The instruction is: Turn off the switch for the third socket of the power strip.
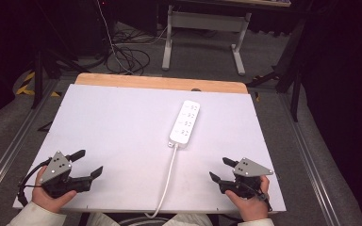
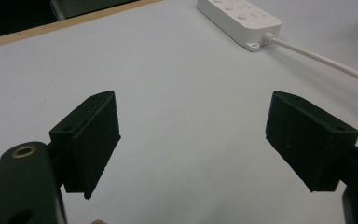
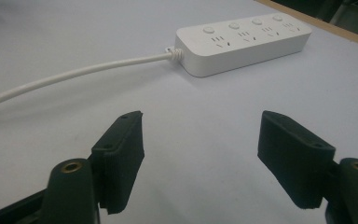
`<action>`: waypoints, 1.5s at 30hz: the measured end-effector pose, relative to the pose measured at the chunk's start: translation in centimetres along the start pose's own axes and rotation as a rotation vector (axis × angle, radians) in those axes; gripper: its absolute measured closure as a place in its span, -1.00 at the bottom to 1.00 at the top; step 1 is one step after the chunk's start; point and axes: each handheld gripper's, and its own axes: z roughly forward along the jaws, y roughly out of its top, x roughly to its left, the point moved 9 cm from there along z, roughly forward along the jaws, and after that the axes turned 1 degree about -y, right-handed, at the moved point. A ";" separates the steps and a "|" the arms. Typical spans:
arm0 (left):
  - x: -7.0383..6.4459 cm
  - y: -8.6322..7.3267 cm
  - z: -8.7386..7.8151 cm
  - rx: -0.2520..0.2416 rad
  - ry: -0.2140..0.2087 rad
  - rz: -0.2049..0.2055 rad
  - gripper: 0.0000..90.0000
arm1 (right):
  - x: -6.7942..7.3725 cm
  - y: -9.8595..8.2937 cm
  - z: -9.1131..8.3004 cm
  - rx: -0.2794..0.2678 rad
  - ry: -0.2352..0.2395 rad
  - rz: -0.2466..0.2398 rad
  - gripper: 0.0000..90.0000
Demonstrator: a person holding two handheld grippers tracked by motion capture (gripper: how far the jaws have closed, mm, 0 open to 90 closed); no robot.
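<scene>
A white power strip (image 1: 185, 123) lies just right of the middle of the high view, on the white counter (image 1: 113, 122). Its white cord (image 1: 167, 181) runs down to the bottom edge of the frame. The left gripper (image 1: 88, 163) sits at the lower left and the right gripper (image 1: 219, 169) at the lower right, each held by a hand. Both have their jaws wide apart and hold nothing.

The left gripper view shows the end of the power strip (image 2: 240, 16) at the top right, with the cord (image 2: 326, 60) going off to the right. The right gripper view shows the power strip (image 3: 242, 42) close up at the top, so its round buttons (image 3: 234, 25) and plug holes can be seen.
</scene>
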 end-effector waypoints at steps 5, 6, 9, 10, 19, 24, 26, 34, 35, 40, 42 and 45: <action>0.0 0.0 0.0 0.001 0.000 0.001 -0.60 | -0.1 0.5 0.2 0.005 0.007 0.007 -0.30; 0.0 0.0 0.0 0.003 0.000 0.003 -0.60 | -0.2 0.7 0.3 0.003 0.009 0.006 -0.30; -0.1 0.0 0.0 0.001 -0.002 -0.004 -0.60 | -0.2 1.2 0.5 0.005 0.013 0.005 -0.30; -0.1 0.0 0.0 0.002 -0.001 -0.003 -0.60 | -0.2 1.3 0.6 0.007 0.015 0.004 -0.30; 0.0 0.0 0.0 0.005 0.004 0.007 -0.60 | -0.4 2.8 1.0 0.016 0.020 -0.003 -0.30; 0.0 -0.1 0.0 0.006 0.001 0.007 -0.60 | -0.6 3.5 1.4 0.022 0.028 -0.010 -0.30; 0.0 -0.1 0.0 0.006 0.001 0.007 -0.60 | -0.6 3.8 1.6 0.025 0.030 -0.012 -0.30; -0.1 -0.1 0.1 0.008 0.001 0.006 -0.60 | -0.9 4.8 2.6 0.031 0.044 -0.015 -0.30; -0.1 -0.1 0.1 0.007 0.001 0.005 -0.60 | -0.9 4.8 2.8 0.040 0.044 -0.019 -0.30; -0.1 -0.1 0.1 0.007 0.002 0.002 -0.60 | -1.2 5.3 3.3 0.049 0.034 -0.030 -0.30; -0.1 -0.1 0.1 0.008 0.002 0.004 -0.60 | -1.4 5.5 3.6 0.070 0.030 -0.024 -0.30; 0.0 -0.1 0.1 0.008 0.003 0.005 -0.60 | -1.4 5.9 4.0 0.093 0.023 -0.044 -0.14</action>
